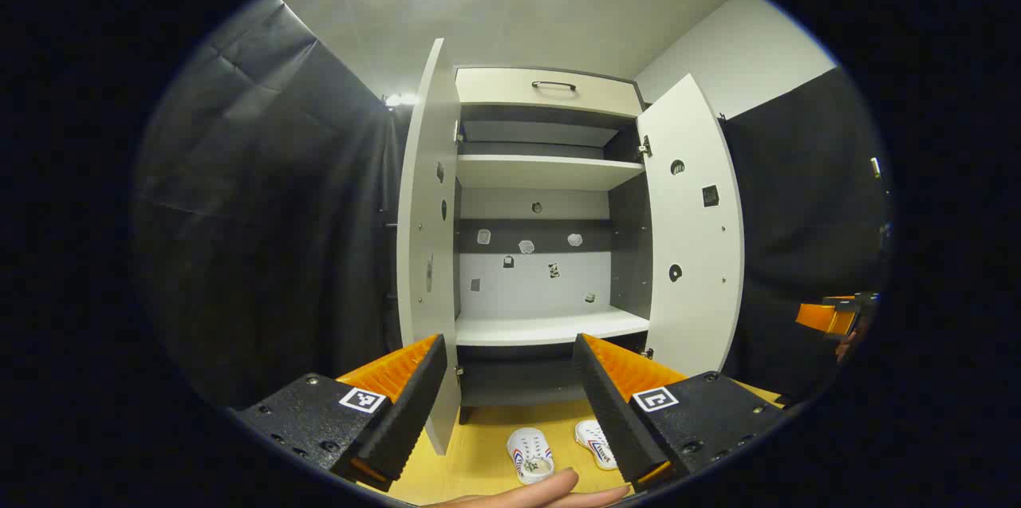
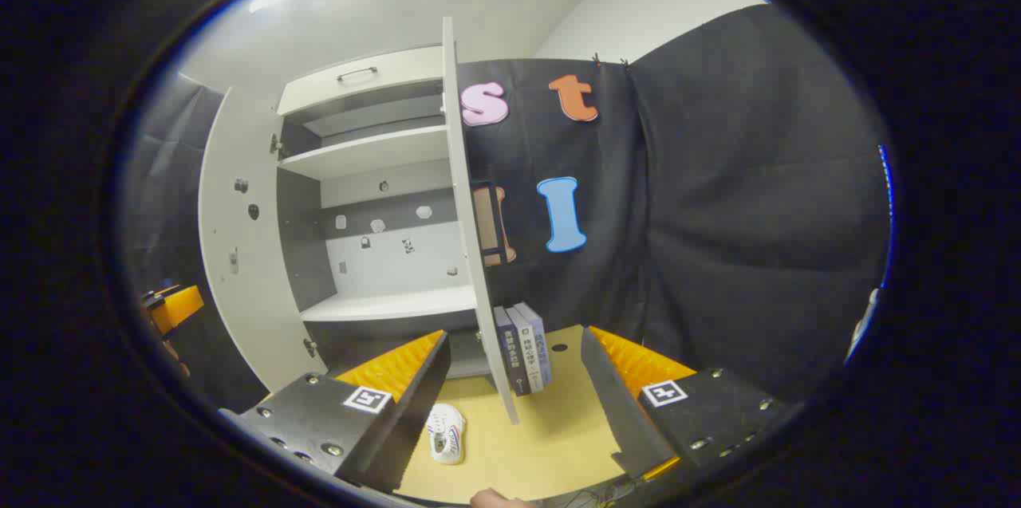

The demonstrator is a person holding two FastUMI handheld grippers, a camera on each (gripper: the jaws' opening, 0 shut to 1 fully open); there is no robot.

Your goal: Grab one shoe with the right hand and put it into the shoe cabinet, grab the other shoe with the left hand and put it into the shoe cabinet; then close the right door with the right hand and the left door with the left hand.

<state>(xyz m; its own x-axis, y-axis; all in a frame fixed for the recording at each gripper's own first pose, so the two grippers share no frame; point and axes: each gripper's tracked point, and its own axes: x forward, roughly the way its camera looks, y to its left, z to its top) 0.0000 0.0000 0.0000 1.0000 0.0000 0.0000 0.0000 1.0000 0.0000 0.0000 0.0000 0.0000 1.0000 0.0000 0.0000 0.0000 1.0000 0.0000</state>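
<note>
Two white shoes lie side by side on the yellow tabletop (image 1: 478,460) in front of the open shoe cabinet (image 1: 550,328): one shoe (image 1: 530,454) and the other (image 1: 594,443) just to its right. My left gripper (image 1: 509,347) hangs above them, open and empty, facing the cabinet. In the right gripper view, a shoe (image 2: 447,432) lies low between the fingers of my right gripper (image 2: 514,336), which is open and empty. Both doors stand open: the left door (image 1: 427,253) and the right door (image 1: 694,237).
Several books (image 2: 522,348) stand upright on the tabletop behind the right door (image 2: 471,253), against the black cloth wall. The cabinet has white shelves and a drawer (image 1: 550,89) on top. A person's finger (image 1: 542,492) shows at the bottom edge. The right gripper (image 1: 829,317) is far right.
</note>
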